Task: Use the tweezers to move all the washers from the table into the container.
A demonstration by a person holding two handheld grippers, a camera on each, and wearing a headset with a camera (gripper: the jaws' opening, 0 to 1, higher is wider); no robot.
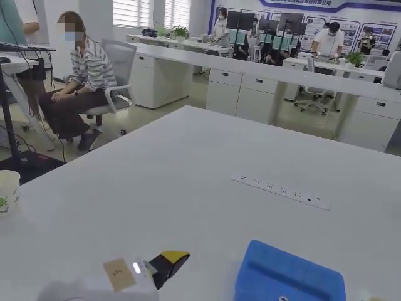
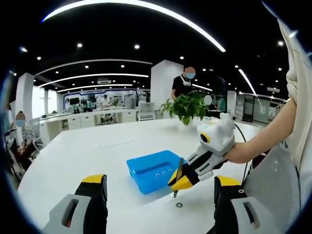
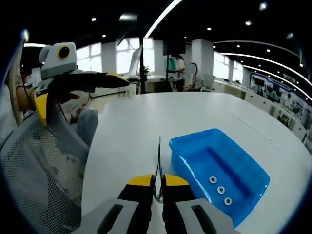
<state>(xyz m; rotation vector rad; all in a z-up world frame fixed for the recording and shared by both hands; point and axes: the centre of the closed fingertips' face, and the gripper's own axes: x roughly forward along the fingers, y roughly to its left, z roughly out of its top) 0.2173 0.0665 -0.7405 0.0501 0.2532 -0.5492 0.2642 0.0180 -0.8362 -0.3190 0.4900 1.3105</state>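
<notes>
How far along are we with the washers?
Three washers already lie in the blue container. The right gripper is shut on the tweezers, their tips close to one washer on the table. That washer is left; the left gripper is open, empty.

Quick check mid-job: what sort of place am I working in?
Probably an open-plan office or lab: long white desks with drawer units, a grey swivel office chair, and a leafy green potted plant.

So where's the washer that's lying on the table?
Left gripper view: the washer lies on the table just beyond the tweezers tip, beside the blue container.
</notes>
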